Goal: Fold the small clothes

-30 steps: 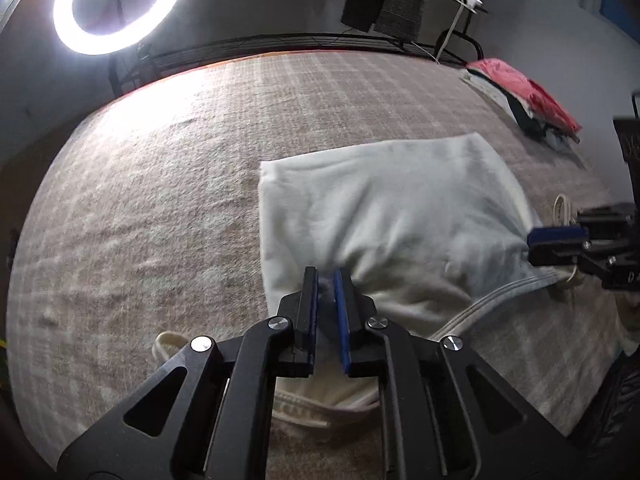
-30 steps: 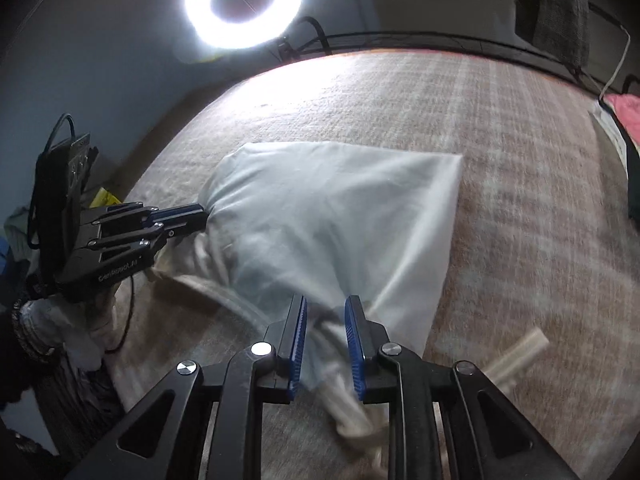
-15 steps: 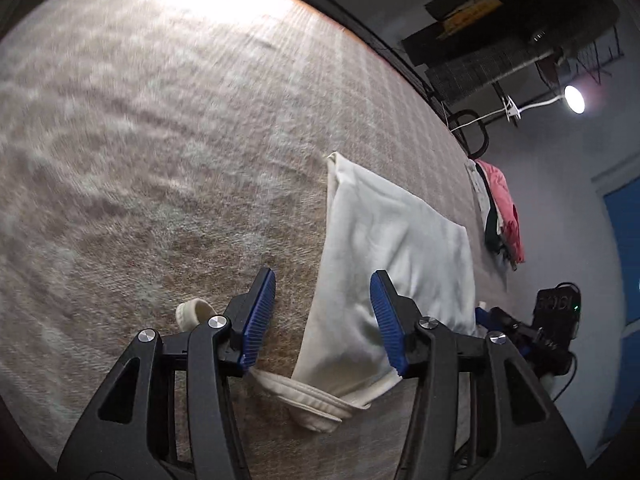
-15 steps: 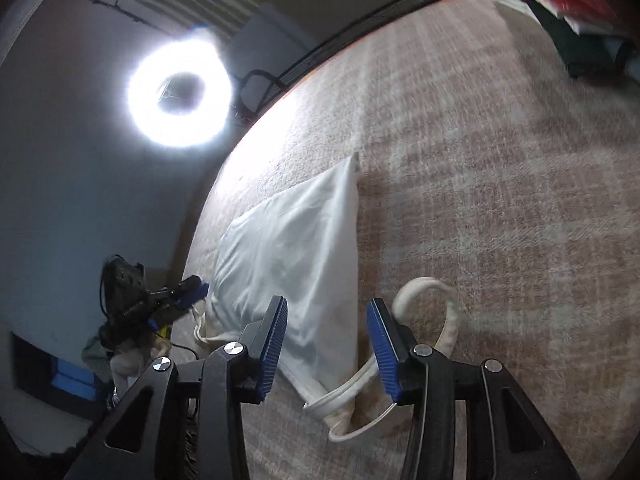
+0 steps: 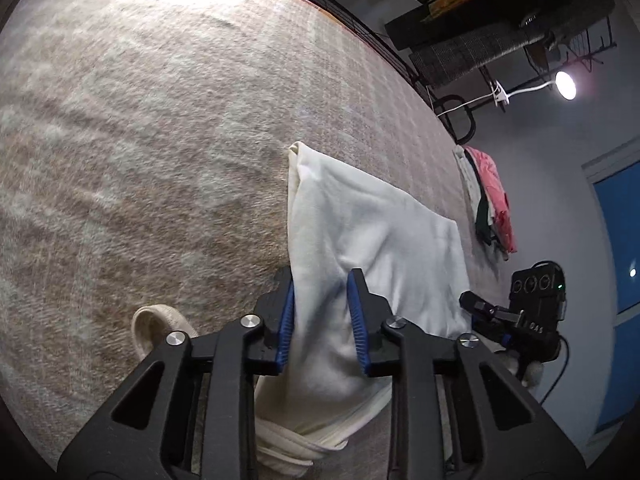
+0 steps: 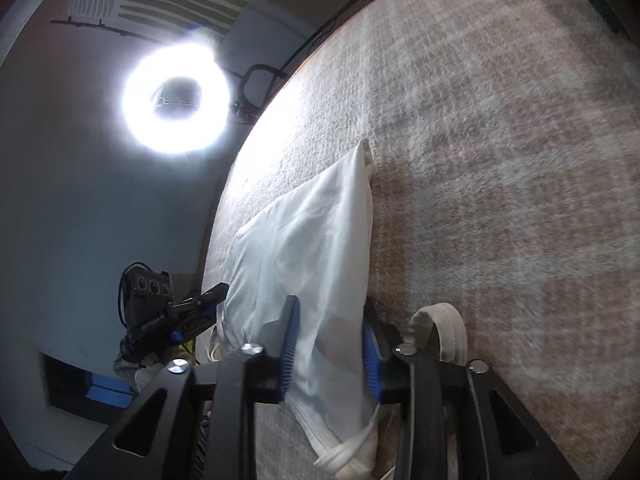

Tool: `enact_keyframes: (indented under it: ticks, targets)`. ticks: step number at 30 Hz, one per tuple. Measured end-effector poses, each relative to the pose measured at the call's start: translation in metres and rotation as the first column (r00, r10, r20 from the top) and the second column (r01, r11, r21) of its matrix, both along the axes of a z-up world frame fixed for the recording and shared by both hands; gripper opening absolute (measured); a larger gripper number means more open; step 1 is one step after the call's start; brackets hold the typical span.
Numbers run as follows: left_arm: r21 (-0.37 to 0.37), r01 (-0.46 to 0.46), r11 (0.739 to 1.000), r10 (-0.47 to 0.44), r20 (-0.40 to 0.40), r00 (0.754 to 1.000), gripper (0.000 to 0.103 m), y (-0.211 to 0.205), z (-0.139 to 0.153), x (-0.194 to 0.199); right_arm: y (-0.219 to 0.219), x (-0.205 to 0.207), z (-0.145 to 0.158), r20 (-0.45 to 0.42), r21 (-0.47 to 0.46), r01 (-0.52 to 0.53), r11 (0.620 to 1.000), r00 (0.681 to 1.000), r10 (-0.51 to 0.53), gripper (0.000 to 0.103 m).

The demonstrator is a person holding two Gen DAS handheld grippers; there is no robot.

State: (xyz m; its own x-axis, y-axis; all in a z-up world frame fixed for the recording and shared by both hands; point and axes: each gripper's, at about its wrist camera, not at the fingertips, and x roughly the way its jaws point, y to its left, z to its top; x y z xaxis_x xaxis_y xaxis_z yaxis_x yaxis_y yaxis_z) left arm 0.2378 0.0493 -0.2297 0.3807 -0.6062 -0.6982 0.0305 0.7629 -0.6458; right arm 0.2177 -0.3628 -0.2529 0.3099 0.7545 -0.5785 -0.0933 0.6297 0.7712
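A folded white garment (image 5: 372, 240) lies on the plaid blanket (image 5: 140, 140), with cream straps at its near end. My left gripper (image 5: 320, 316) straddles the garment's near left edge, its blue-padded jaws partly closed around a raised fold of cloth with a gap left. A strap loop (image 5: 154, 322) lies left of it. In the right wrist view the garment (image 6: 304, 248) runs away from my right gripper (image 6: 330, 350), whose jaws likewise straddle its near right edge with cloth between them. A strap loop (image 6: 440, 330) lies right of it. Each gripper shows in the other's view.
A pile of pink and dark clothes (image 5: 490, 200) lies at the blanket's far right edge. A ring light (image 6: 176, 98) glares beyond the blanket's left side. A clothes rack (image 5: 500, 24) and a lamp (image 5: 566, 84) stand behind.
Both grippers were shut on the garment a second ago, then opened wide and swung outward. Now their jaws have narrowed around the garment's near side edges.
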Motion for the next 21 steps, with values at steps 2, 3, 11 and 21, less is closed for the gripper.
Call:
enact_keyframes:
  ticks: [2,3,11,21]
  targets:
    - [0.026,0.002,1.000,-0.002,0.006,1.000,0.014,-0.006,0.001,0.000,0.006,0.003,0.000,0.000,0.000,-0.005,1.000,1.000,0.005,0.023]
    - [0.038,-0.002,0.999,0.001,0.013,1.000,0.011,-0.008,0.003,-0.001,0.010,0.004,0.000,0.000,-0.011,-0.013,1.000,1.000,0.013,0.019]
    - [0.209,-0.007,0.978,-0.020,0.125,0.992,0.004,-0.035,0.023,-0.012,0.042,-0.001,0.029,0.097,-0.216,-0.031,0.976,0.994,0.053,0.006]
    - [0.334,-0.001,0.942,-0.077,0.221,0.972,0.004,-0.065,0.053,-0.036,0.085,-0.018,0.068,0.215,-0.416,-0.028,0.909,0.968,0.128,0.005]
